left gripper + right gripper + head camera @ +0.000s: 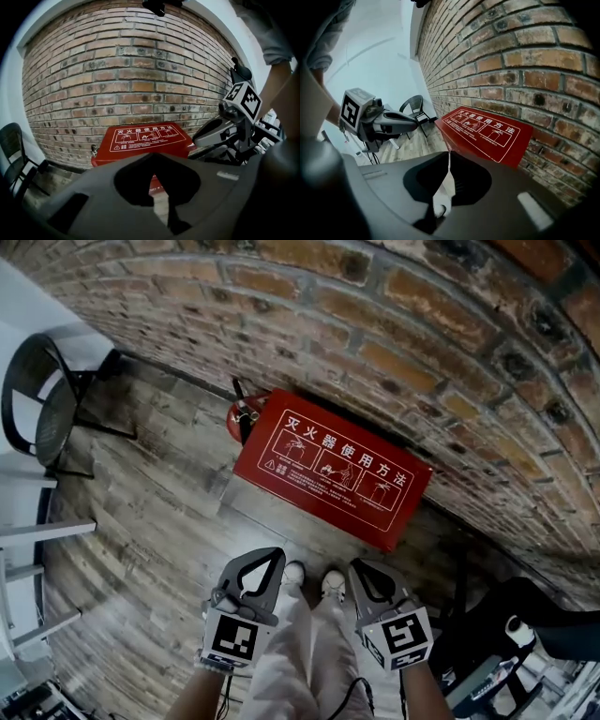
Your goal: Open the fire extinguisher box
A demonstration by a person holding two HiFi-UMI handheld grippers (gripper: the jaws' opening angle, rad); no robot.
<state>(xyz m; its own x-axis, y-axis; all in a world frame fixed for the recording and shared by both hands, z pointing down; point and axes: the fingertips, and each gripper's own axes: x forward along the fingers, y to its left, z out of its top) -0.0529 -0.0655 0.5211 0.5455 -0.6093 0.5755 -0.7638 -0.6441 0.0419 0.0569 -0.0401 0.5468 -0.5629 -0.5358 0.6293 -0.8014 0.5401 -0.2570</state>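
Since the fire extinguisher box at frame centre lies shut, the left gripper and right gripper, fingers all but together and empty, should likely hook its near lid edge.

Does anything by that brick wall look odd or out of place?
A fire extinguisher stands outside the closed red box, at its left end beside the wall, not inside it. Nothing looks spilled or broken.
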